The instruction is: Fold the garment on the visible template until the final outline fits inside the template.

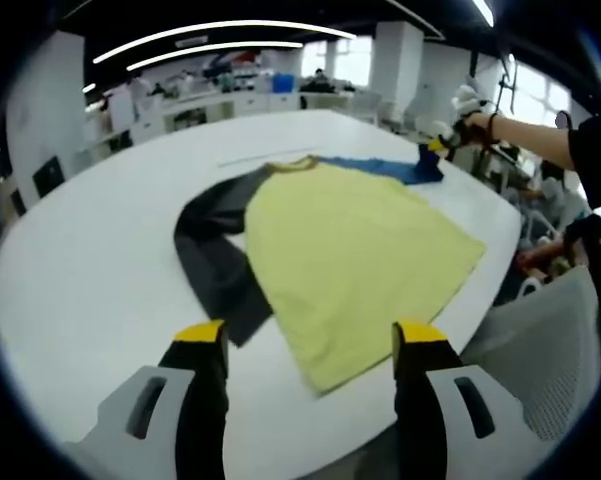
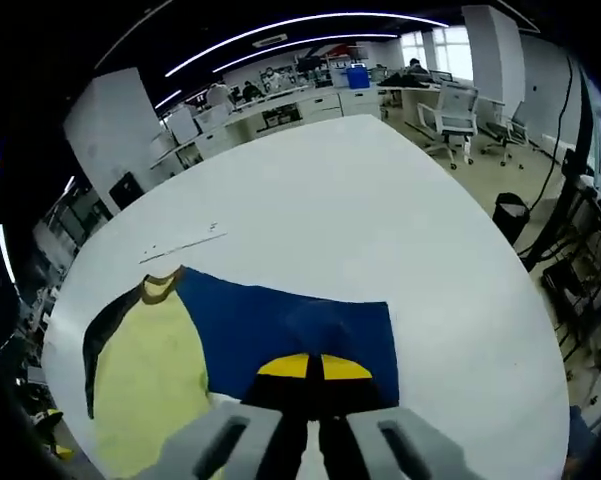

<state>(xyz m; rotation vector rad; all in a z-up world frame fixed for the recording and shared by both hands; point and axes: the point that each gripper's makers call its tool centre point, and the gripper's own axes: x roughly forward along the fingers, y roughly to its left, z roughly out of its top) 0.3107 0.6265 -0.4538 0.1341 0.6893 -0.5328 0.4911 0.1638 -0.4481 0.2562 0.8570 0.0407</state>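
A large white oval table [image 1: 90,270] carries the garment, a yellow-bodied raglan shirt [image 1: 355,255] with a dark grey sleeve [image 1: 215,255] and a blue sleeve [image 2: 280,325], spread flat near the table's edge. No template outline can be made out on the tabletop in either view. In the right gripper view the right gripper [image 2: 314,368] is seen with its yellow-tipped jaws clenched together on the edge of the blue sleeve; in the left gripper view it appears far off, held by a person's hand [image 1: 470,118]. The left gripper [image 1: 311,340] hangs released above the yellow hem, its jaws apart and empty. The step in hand is judged to be folding the blue sleeve inward. The sleeve is best lifted only slightly and carried flat across the yellow body, so that no wrinkle is dragged in; the hem could be steadied by the left gripper.
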